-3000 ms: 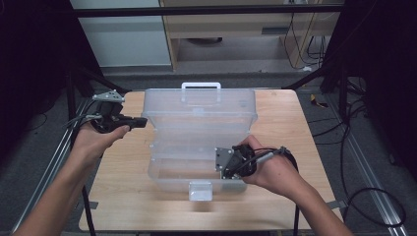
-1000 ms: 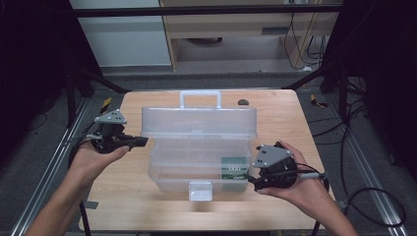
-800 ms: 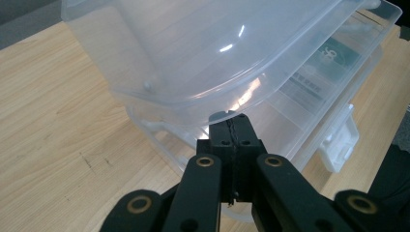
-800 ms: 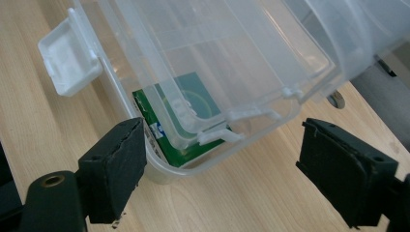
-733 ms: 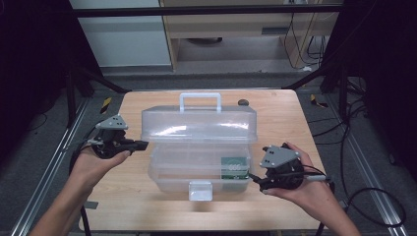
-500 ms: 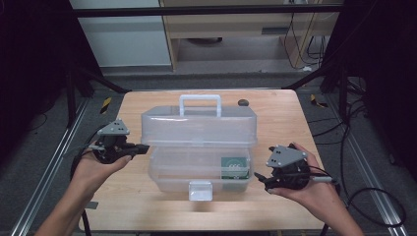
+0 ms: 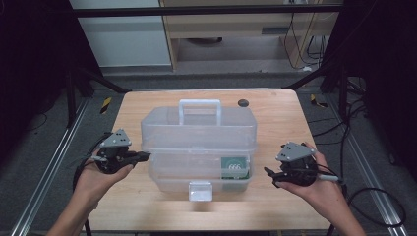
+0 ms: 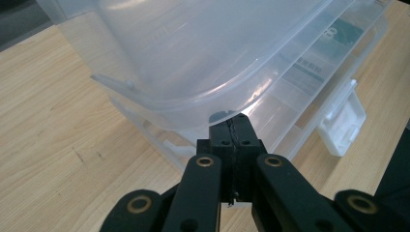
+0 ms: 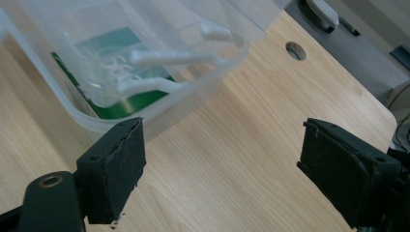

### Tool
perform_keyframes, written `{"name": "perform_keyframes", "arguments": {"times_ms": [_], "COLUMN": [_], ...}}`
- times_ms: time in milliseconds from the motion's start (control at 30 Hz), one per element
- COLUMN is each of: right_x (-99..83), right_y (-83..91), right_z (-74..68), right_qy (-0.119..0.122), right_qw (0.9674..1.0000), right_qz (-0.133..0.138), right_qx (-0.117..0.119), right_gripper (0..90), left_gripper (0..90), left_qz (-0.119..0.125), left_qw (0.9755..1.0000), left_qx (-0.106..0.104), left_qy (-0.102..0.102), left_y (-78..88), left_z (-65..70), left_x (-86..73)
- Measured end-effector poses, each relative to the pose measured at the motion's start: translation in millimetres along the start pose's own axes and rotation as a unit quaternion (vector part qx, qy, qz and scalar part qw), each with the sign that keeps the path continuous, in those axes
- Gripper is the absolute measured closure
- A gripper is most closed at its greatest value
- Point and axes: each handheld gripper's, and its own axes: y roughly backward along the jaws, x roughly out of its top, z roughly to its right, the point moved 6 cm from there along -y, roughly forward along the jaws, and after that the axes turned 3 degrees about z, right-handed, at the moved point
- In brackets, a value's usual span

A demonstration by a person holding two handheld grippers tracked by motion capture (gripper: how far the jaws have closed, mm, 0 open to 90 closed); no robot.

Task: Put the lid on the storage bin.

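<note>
A clear plastic toolbox (image 7: 199,142) with a white handle (image 7: 199,105) stands mid-table, its lid down and its front latch (image 7: 200,191) hanging loose. A green label (image 7: 234,167) shows through the front wall. My left gripper (image 7: 145,156) is shut with nothing in it. Its tips point at the box's left end, just under the lid's rim (image 8: 159,104); I cannot tell whether they touch. In its own view, the left gripper (image 8: 235,123) shows both jaws pressed together. My right gripper (image 7: 268,177) is open and empty, a little off the box's right end. In its own view, the right gripper (image 9: 222,150) has bare wood between its jaws.
The wooden table (image 7: 275,123) has a round dark hole (image 7: 242,103) behind the box, also seen as the hole (image 9: 295,50) in the right gripper view. Metal rails (image 7: 54,167) run along both sides. Cables lie on the floor at the right (image 7: 373,206).
The toolbox lid has swung from open to down over the base. My right gripper has drawn away to the right of the box. My left hand has slid nearer to me.
</note>
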Motion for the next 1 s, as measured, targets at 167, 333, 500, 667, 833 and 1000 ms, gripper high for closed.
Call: {"name": "perform_keyframes", "arguments": {"times_ms": [167,333,500,667,833,1000], "right_x": [-10.0,-17.9,-22.8,-23.7,-25.5,-29.3], "right_y": [-3.4,-5.7,-9.7,-12.8,-15.3,-17.7], "right_z": [5.4,10.7,11.9,11.1,10.3,10.0], "right_qy": [-0.013,-0.025,-0.031,-0.034,-0.035,-0.039], "right_qw": [0.9999,0.9996,0.9994,0.9993,0.9993,0.9991], "right_qz": [-0.001,-0.003,-0.006,-0.006,-0.008,-0.011], "right_qx": [-0.005,-0.014,-0.015,-0.013,-0.012,-0.011], "right_gripper": [16.6,16.8,16.8,16.9,16.9,16.8], "left_gripper": [90.0,90.0,90.0,90.0,90.0,90.0], "left_qz": [0.006,0.012,0.016,0.020,0.020,0.019], "left_qw": [1.0000,0.9998,0.9997,0.9995,0.9994,0.9993], "left_qx": [0.001,0.005,0.012,0.011,0.013,0.009], "left_qy": [0.007,0.015,0.014,0.021,0.025,0.031], "left_y": [-1.6,-2.8,-4.6,-5.5,-7.1,-9.5], "left_z": [1.2,1.5,3.0,3.6,4.5,6.1], "left_x": [-7.0,-14.2,-19.1,-24.4,-31.9,-38.2]}}
